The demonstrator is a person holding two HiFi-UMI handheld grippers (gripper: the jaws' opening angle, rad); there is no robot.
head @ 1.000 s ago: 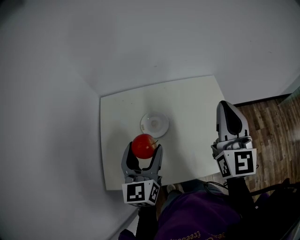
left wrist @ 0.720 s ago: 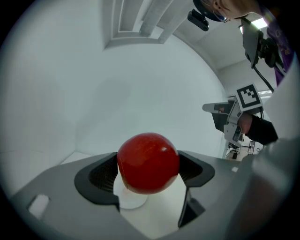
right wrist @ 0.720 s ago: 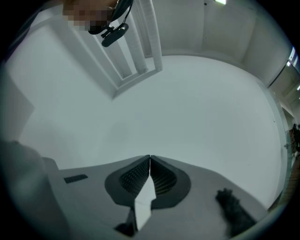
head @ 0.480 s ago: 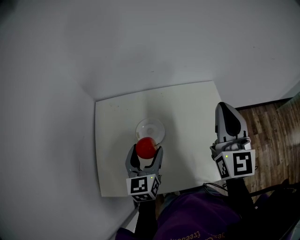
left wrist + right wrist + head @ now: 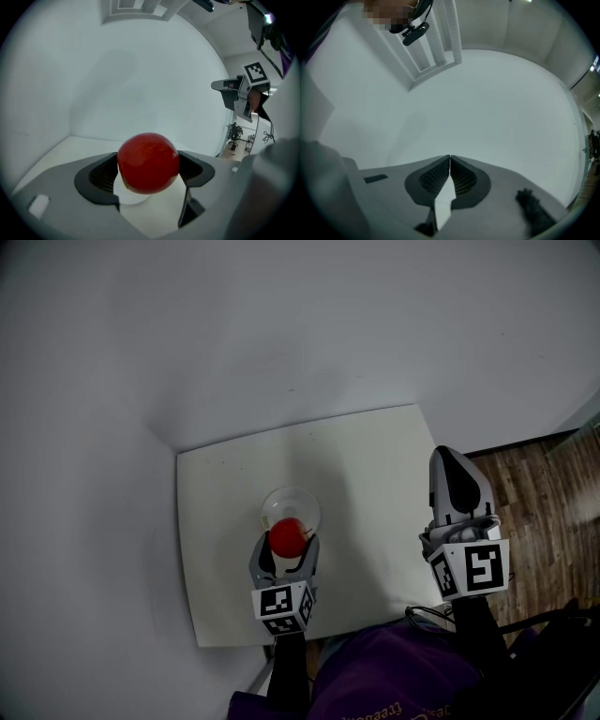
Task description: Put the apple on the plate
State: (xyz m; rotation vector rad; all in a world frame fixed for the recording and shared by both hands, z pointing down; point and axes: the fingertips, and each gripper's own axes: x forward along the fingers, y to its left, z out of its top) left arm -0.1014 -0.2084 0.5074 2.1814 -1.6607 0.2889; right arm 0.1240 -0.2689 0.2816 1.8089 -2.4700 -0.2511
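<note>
A red apple [image 5: 288,537] [image 5: 148,162] is clamped between the jaws of my left gripper [image 5: 288,542] [image 5: 148,168], which is shut on it. In the head view the apple hangs over the near rim of a small white plate [image 5: 292,503] on the white table [image 5: 375,484]. The left gripper view shows a bit of the plate [image 5: 127,196] just under the apple. My right gripper [image 5: 456,465] [image 5: 450,160] hovers over the table's right edge, its jaws pressed together with nothing between them.
The table sits in a corner of grey walls [image 5: 234,343]. Wooden floor [image 5: 544,484] lies to the right. The person's purple clothing [image 5: 394,676] is at the near edge. In the left gripper view the right gripper [image 5: 243,91] shows at the far right.
The left gripper has carried the apple forward, from short of the plate to over its near rim. The right gripper has stayed where it was.
</note>
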